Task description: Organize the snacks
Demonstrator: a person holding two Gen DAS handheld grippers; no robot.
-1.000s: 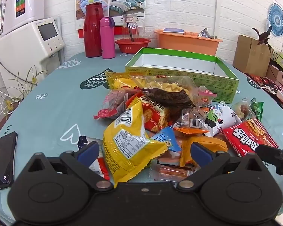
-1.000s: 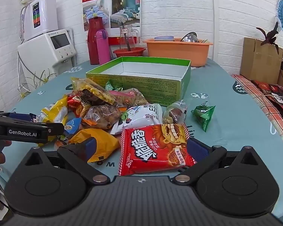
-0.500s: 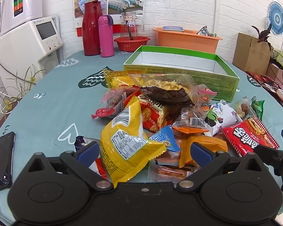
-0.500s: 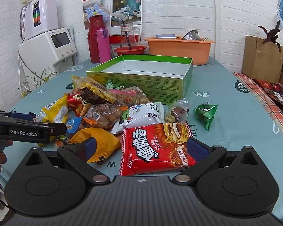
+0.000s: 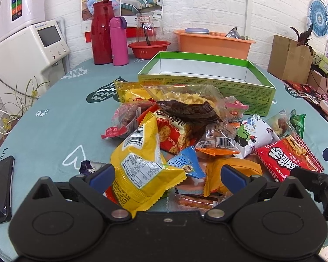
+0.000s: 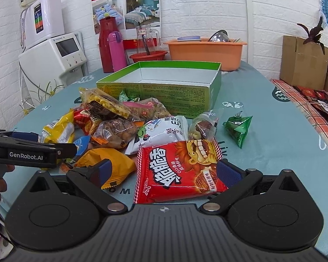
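A pile of snack packets lies on the teal tablecloth in front of an empty green box [image 5: 207,80], also in the right wrist view [image 6: 164,87]. My left gripper [image 5: 167,175] is open, its blue pads on either side of a yellow packet [image 5: 140,168]. My right gripper [image 6: 163,171] is open around a red packet [image 6: 177,172], which also shows in the left wrist view [image 5: 288,157]. An orange packet [image 6: 107,163] lies beside it. A green triangular packet [image 6: 238,128] lies apart to the right.
A black phone [image 5: 0,185] lies at the table's left edge. A red flask [image 5: 101,32], pink bottle [image 5: 118,41], red bowl [image 5: 148,49] and orange tub [image 5: 212,43] stand behind the box. A white machine [image 5: 26,50] is at left, cardboard boxes [image 5: 290,56] at right.
Both grippers have moved slightly forward toward the pile. Both stay open. No packet has moved.
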